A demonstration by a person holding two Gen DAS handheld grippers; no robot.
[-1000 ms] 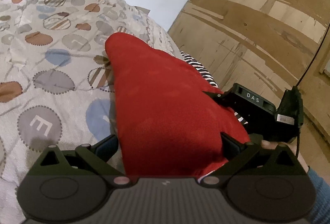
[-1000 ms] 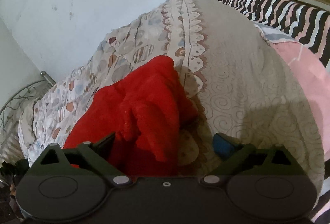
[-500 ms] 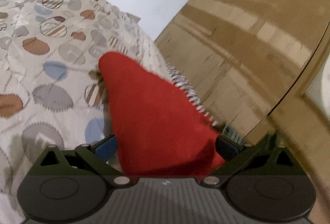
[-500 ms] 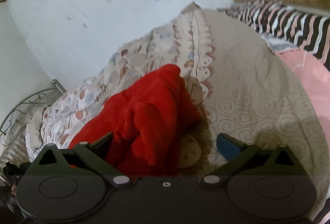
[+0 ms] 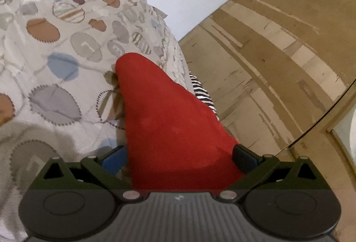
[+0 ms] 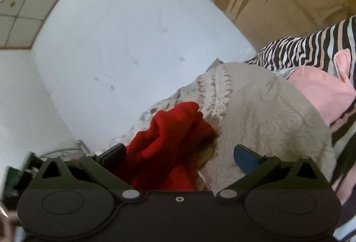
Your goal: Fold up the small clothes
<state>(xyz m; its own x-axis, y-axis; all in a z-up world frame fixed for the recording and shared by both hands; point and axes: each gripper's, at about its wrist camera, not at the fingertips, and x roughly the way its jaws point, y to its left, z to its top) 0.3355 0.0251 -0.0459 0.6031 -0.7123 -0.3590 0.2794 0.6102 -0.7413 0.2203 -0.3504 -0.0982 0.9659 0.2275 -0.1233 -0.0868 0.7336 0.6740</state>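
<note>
Red garment lies on the bed, over the patterned bedspread; it runs as one smooth band between the spread fingers of the left claw, which is released, pads apart at either edge of the cloth. Right claw likewise released: bunched red folds sit against its left finger, right pad clear over beige swirl fabric. Striped cloth and pink cloth lie further right.
</note>
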